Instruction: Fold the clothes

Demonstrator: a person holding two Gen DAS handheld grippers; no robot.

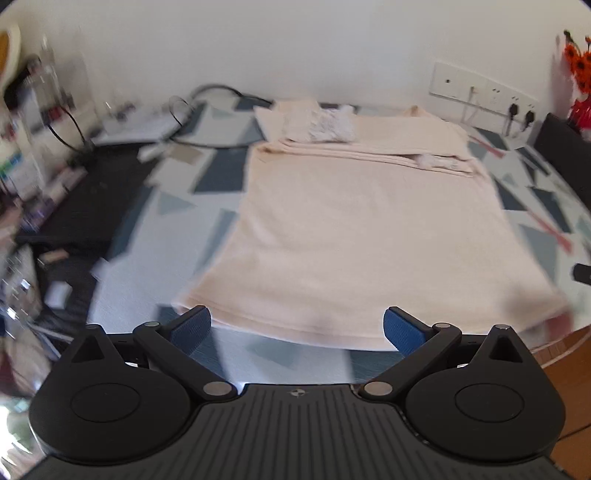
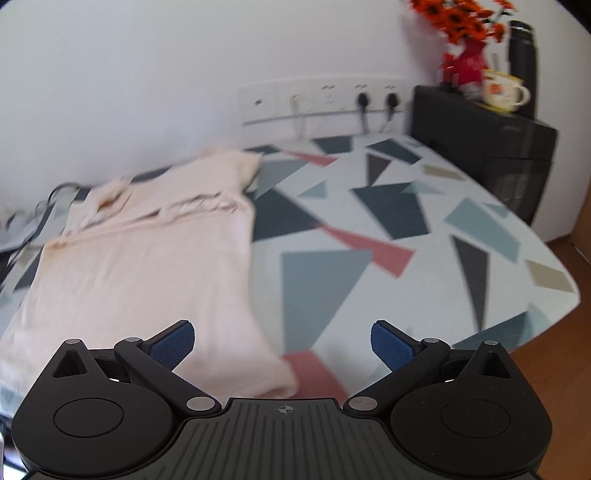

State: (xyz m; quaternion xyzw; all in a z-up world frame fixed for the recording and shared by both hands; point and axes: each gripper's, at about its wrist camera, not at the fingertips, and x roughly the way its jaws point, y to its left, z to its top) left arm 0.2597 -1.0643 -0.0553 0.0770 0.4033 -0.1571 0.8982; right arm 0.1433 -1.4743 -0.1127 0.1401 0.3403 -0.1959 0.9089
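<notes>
Currently: cream shirt (image 1: 354, 236) lies flat on patterned tablecloth (image 2: 388, 258), top part folded over at far end near wall. Left gripper (image 1: 297, 328) spread wide, nothing between blue pads (image 1: 190, 326), hovering just short of shirt's near hem. Right gripper (image 2: 282, 345) equally wide apart, empty, above shirt's near right corner. Both views motion-blurred. Orange flowers (image 2: 458, 16) and mug (image 2: 504, 90) on black box (image 2: 480, 140) at table's far right.

Left wrist view: set low over the near hem of the pale cream folded garment (image 1: 354, 236), facing straight along it toward the white wall. Right wrist view: set beside that garment's right edge (image 2: 147, 266), angled across the triangle-patterned tablecloth (image 2: 406, 236). Shared: garment, tablecloth (image 1: 155, 280), white socket strip (image 1: 480, 86) (image 2: 321, 98), orange flowers (image 1: 578, 62) (image 2: 458, 16).
</notes>
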